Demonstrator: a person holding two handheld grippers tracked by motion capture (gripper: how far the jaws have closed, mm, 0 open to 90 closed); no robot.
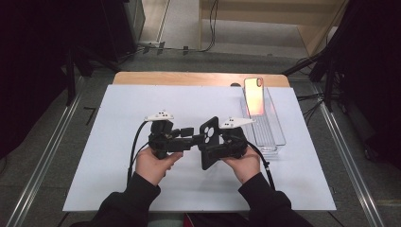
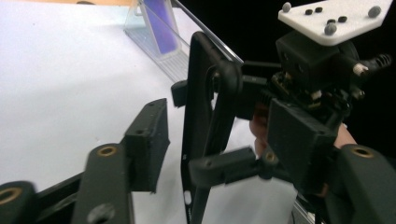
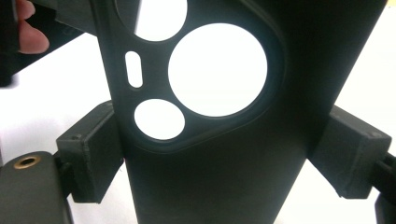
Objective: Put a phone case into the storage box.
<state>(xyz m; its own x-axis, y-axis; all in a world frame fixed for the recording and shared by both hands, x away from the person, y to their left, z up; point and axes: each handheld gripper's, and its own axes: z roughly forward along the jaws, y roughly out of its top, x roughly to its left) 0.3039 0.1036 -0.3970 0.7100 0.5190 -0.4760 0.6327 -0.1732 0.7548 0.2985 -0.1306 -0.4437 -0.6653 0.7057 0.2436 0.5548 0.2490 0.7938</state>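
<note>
right claw (image 1: 211, 147): we grip the black phone case (image 1: 209, 142) by its two side edges, upright above the white table (image 1: 118, 142) | left claw (image 1: 189, 137): we hold it parted just beside the case, pads off it | clear tray (image 1: 276, 137): phone (image 1: 254, 96) leaning inside, right of the case

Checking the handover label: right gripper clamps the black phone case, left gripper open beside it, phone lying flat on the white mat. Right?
Not quite. The phone stands leaning in the clear tray, per the high view. Right gripper does clamp the black phone case; left gripper is open.
</note>
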